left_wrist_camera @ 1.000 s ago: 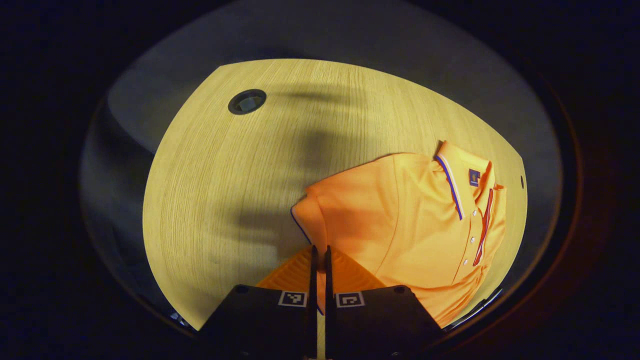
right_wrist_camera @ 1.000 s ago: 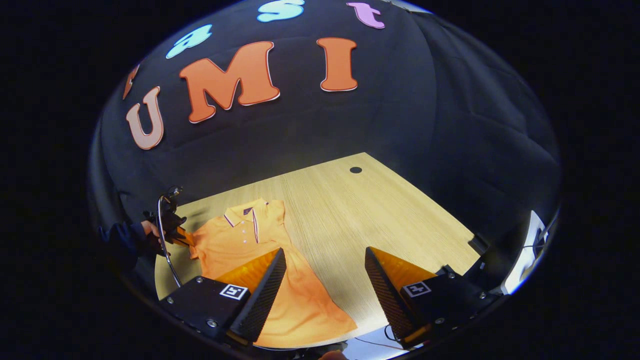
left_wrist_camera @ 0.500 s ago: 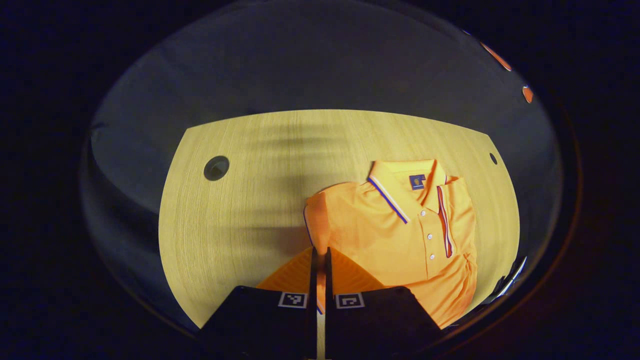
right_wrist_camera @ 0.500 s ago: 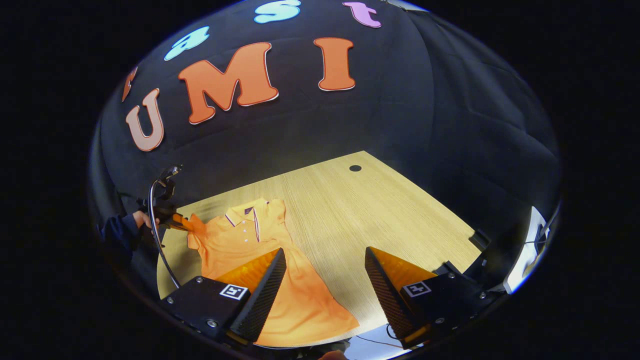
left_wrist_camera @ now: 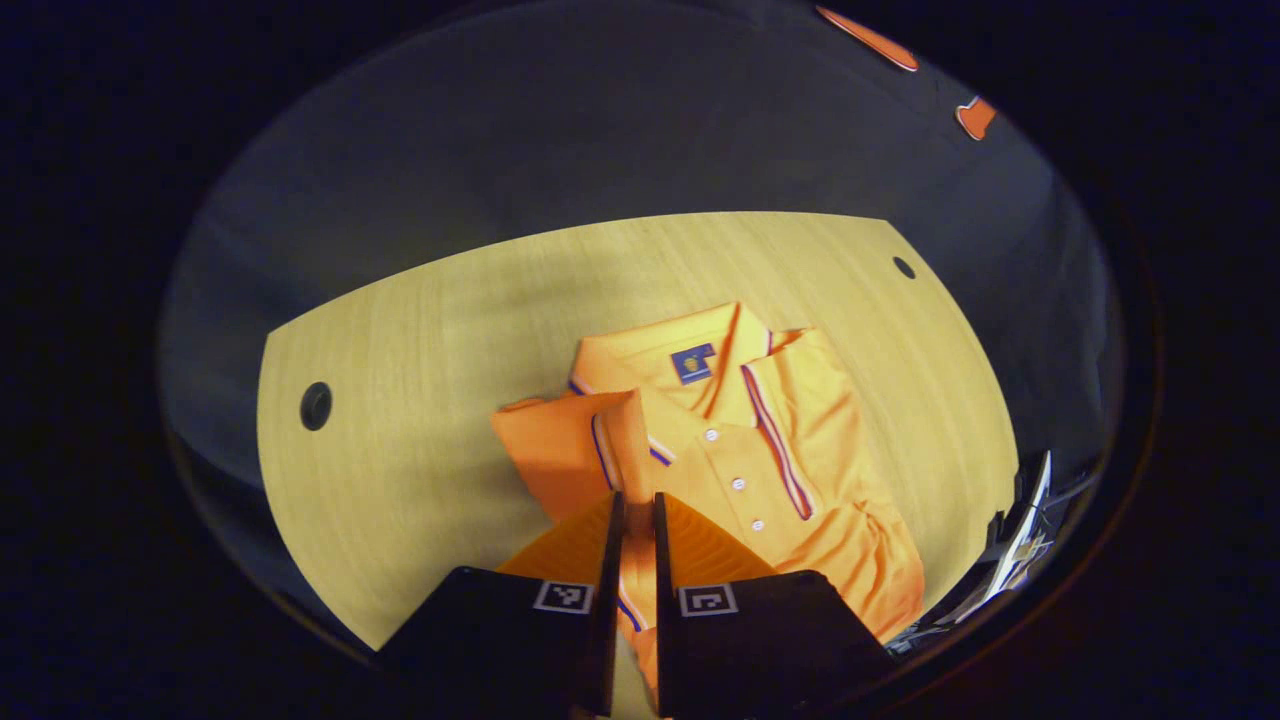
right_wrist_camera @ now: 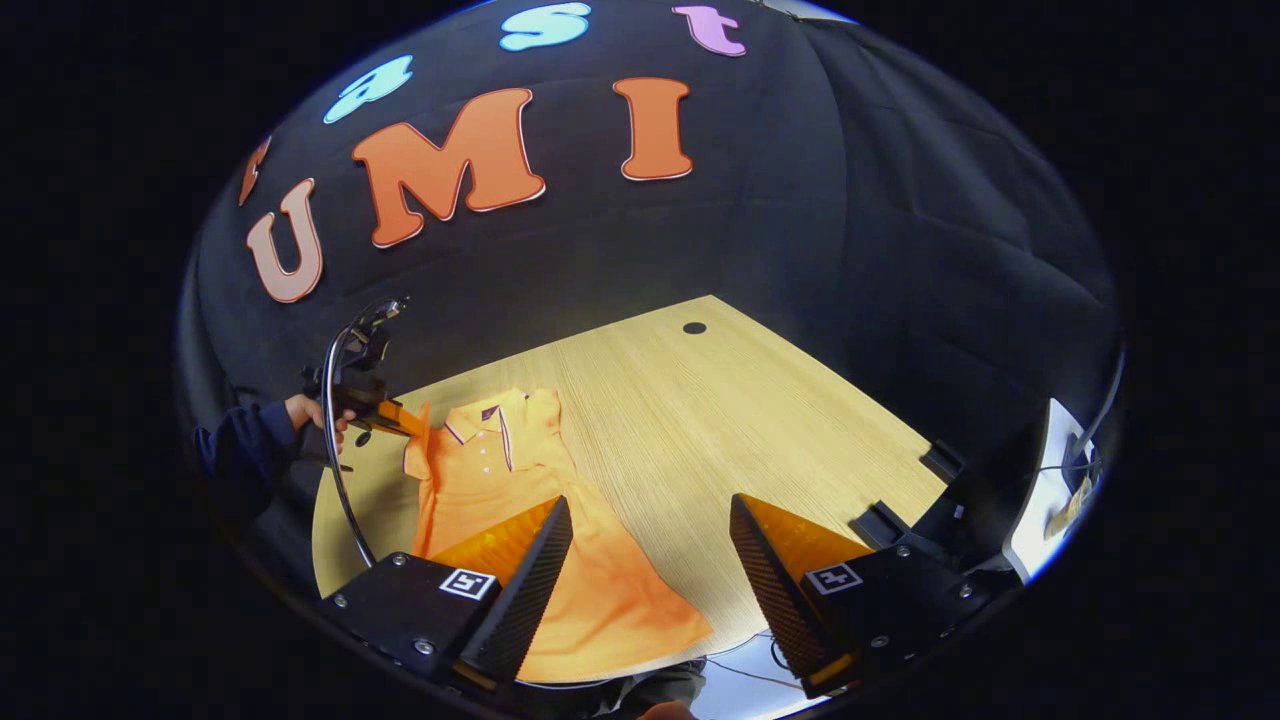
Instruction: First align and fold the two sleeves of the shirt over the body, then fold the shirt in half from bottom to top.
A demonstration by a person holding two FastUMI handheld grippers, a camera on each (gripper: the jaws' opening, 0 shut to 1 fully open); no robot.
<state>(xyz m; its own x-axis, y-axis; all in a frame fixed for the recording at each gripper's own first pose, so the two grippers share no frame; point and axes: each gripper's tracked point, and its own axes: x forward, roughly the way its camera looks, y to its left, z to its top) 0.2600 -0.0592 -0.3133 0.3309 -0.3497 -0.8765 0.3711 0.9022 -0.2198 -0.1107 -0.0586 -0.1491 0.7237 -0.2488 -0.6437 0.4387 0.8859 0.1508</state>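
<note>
Sleeve [left_wrist_camera: 560,450] apparently clamped in left tongs [left_wrist_camera: 634,505], right tongs [right_wrist_camera: 650,520] apart above shirt [right_wrist_camera: 580,600]

- In the left gripper view, the left gripper [left_wrist_camera: 633,520] hides the sleeve [left_wrist_camera: 560,455] edge it pinches, so we cannot see how much cloth sits between the fingers
- The shirt [left_wrist_camera: 760,450] hem runs off the lower edge there, behind the gripper body
- In the right gripper view, the right gripper [right_wrist_camera: 650,545] covers part of the shirt's lower half
- The label inside the collar [left_wrist_camera: 692,362] is too small for us to make out
- The person's sleeve [right_wrist_camera: 235,455] fades into the dark wall
</note>
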